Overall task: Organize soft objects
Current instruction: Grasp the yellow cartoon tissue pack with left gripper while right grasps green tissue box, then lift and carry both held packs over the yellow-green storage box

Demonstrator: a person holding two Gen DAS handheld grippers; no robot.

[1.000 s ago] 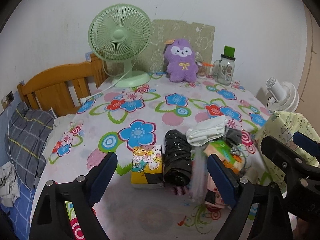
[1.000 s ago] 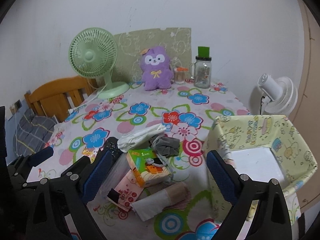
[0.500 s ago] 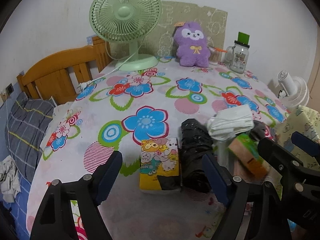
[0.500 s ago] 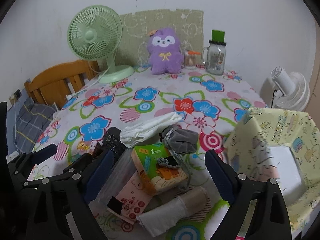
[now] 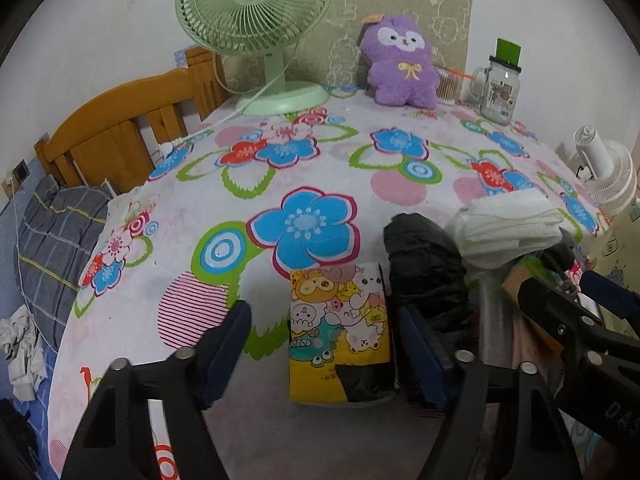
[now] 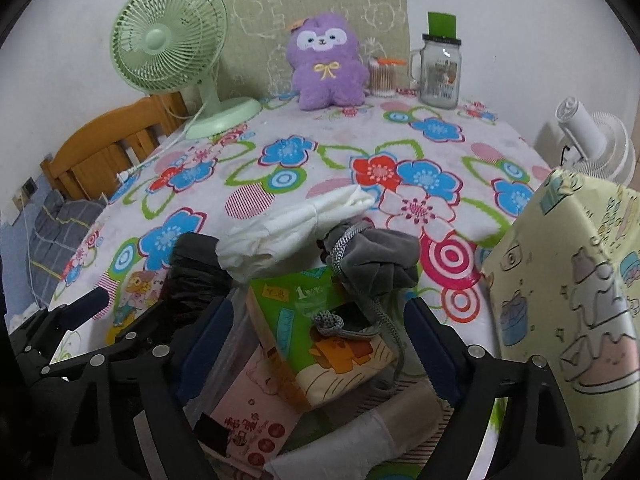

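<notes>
Yellow cartoon-printed tissue pack (image 5: pixel 340 328) (black patch below)

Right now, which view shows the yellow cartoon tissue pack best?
The left wrist view: the yellow cartoon tissue pack lies nearly whole between the open left claw fingers. The right wrist view shows only a corner of it behind the left claw.
</notes>
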